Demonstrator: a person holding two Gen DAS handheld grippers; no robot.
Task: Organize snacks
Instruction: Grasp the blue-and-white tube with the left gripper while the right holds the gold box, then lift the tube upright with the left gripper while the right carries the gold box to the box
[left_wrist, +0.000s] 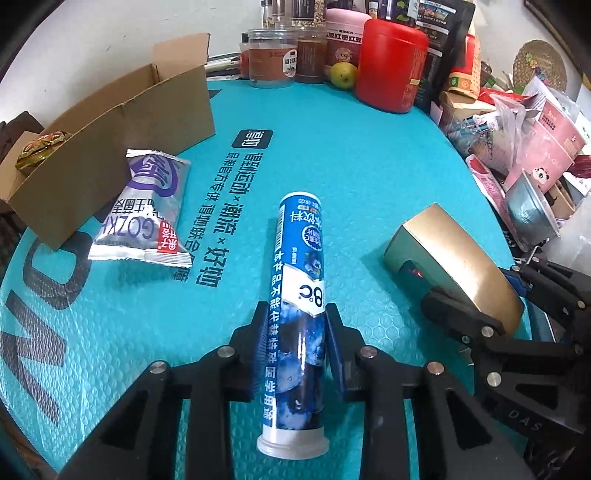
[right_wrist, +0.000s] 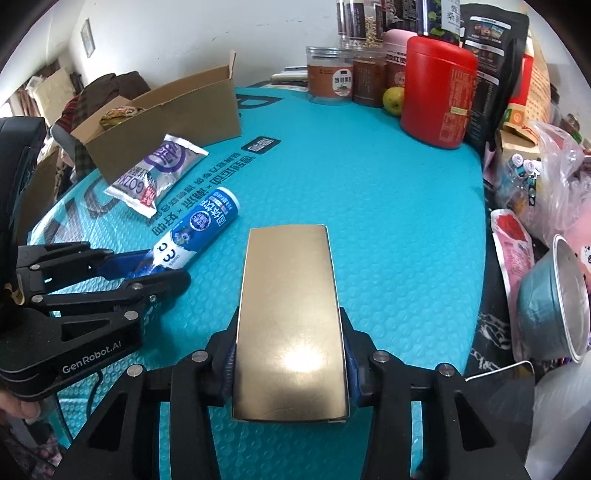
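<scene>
Left claw (left_wrist: 295, 347): pinching the blue tube (left_wrist: 299, 295) across its lower half, pads pressed on both sides. Tube lies flat on the teal tabletop (left_wrist: 369, 192), white cap nearest the claw, far end pointing ahead.

Right claw (right_wrist: 290, 365): clamped on the gold box (right_wrist: 291, 317), pads tight against its long sides. Box stretches ahead from the claw, shiny top face up.

The two claws sit side by side, right one just to the right of the tube.

Ahead and left of the left claw: silver snack packet (left_wrist: 147, 210), flat on the tabletop, touching the open cardboard box (left_wrist: 122, 144) beyond it.

Far edge, ahead of both claws: clear jars (left_wrist: 271, 57), a green fruit (left_wrist: 343, 75), a red canister (left_wrist: 391, 62).
</scene>
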